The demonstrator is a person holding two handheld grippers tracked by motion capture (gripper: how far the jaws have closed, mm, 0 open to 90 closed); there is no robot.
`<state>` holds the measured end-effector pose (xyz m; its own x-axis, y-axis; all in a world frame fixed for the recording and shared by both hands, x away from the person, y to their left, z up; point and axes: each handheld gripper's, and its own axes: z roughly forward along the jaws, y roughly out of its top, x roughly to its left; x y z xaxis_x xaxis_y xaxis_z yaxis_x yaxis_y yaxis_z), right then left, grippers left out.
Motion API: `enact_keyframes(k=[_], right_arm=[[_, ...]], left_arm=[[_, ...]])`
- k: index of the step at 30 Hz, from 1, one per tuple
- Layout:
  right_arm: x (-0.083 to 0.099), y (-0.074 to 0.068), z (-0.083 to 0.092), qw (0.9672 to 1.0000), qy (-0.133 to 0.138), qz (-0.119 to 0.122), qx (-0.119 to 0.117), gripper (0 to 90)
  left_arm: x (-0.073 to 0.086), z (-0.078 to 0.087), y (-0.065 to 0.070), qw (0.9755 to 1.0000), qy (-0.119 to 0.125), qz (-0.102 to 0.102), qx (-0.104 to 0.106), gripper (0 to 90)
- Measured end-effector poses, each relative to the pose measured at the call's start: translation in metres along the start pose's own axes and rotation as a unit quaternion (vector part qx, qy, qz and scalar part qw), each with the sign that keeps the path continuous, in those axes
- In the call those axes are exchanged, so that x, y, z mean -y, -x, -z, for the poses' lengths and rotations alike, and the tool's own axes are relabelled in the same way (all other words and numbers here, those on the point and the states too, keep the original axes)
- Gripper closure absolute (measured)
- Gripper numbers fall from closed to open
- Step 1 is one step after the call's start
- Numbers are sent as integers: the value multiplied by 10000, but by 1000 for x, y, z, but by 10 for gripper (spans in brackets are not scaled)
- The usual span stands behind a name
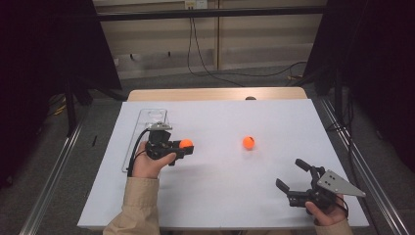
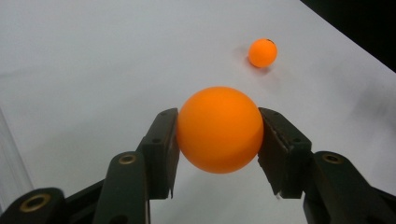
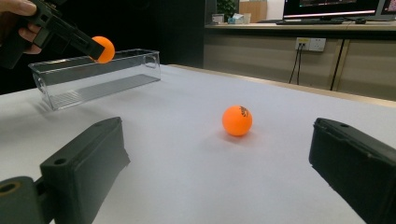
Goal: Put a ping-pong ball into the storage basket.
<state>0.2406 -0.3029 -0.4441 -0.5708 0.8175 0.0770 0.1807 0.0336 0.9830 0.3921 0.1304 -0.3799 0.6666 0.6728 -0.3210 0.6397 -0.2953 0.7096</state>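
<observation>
The left gripper [image 2: 218, 140] clamps a ball [image 2: 219, 129] between its fingertips, lifted off the table, likely bound for the tray [image 3: 93, 77] beside it. The right gripper [image 3: 219, 158] rests with jaws wide, a second ball [image 3: 237, 120] lying just ahead of them, ready for pickup.

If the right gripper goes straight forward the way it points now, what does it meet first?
Most likely the loose orange ball on the white table. It lies ahead between the open jaws of the right gripper, nothing before it; depth is uncertain.

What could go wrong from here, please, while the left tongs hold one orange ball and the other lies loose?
The held ball is pinched only at its round sides by the left tongs, so it may squirt out. The loose ball on the bare white table could roll off. The clear tray is narrow; a drop might miss.
</observation>
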Motion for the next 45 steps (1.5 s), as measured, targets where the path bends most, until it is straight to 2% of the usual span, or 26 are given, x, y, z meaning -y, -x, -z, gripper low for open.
enact_keyframes(k=[13, 45], right_arm=[[0, 0, 0, 10000, 4, -7, 4, 35], [0, 0, 1, 10000, 14, -16, 9, 35]], left_arm=[[1, 5, -4, 9999, 43, 36, -101, 508], [1, 18, -12, 9997, 118, 95, -199, 508]])
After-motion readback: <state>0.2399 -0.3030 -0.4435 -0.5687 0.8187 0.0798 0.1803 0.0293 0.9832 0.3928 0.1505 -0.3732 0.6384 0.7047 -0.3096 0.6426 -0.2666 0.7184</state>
